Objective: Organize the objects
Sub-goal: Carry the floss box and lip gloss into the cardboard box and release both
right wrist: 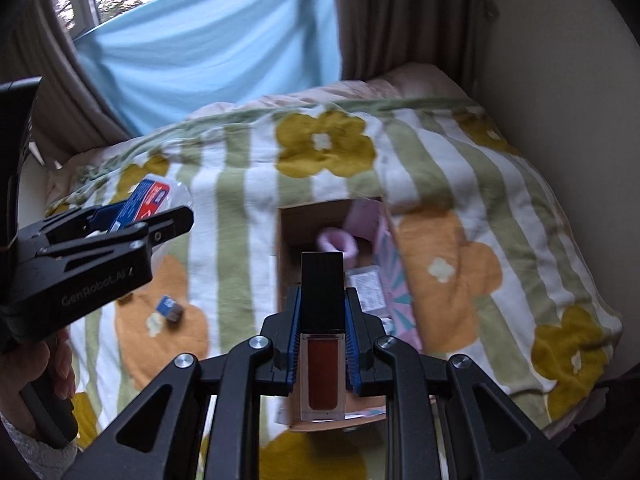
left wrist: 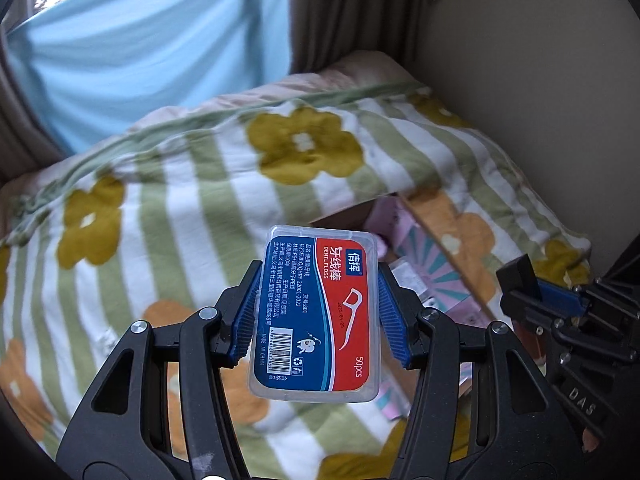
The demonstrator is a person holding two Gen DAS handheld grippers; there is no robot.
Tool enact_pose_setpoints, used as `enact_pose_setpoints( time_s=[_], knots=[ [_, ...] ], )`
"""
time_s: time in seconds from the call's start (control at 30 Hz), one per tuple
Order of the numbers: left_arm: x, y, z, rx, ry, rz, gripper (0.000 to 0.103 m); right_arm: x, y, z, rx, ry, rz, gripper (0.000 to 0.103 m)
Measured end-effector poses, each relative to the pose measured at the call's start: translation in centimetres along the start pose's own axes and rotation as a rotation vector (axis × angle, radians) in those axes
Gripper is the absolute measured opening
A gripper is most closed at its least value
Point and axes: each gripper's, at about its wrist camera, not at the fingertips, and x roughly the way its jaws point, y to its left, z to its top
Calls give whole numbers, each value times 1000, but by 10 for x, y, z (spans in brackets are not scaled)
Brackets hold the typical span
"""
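My left gripper (left wrist: 318, 280) is shut on a clear dental floss box (left wrist: 316, 312) with a red and blue label, held above the flowered blanket (left wrist: 160, 208). It also shows at the left of the right wrist view (right wrist: 160, 220), with the floss box (right wrist: 148, 196) in it. My right gripper (right wrist: 322, 300) is shut on a lip gloss tube (right wrist: 323, 368) with a black cap, held over an open cardboard box (right wrist: 286, 240) on the blanket. The right gripper (left wrist: 532, 284) shows at the right of the left wrist view. The box (left wrist: 348, 216) holds a pink roll (right wrist: 338, 240) and small packets.
A small blue and grey object (right wrist: 170, 309) lies on the blanket left of the box. A blue sheet (right wrist: 208, 48) and brown curtains (right wrist: 400, 16) hang behind the bed. A wall (right wrist: 560, 100) borders the bed on the right.
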Motion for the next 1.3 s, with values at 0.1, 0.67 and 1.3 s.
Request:
enact_pose_setpoints(
  time_s=[0.1,0.67,1.3],
  knots=[
    [27,-17,11,17,27,-20,51,15,-17,-1,21,26,-11,18],
    [220,-60,7,42,230,-62,51,166,-43,-36,42,275,85,18],
    [231,-74,23,113,202,-127,103,161,-35,-49,25,222,147,103]
  ],
)
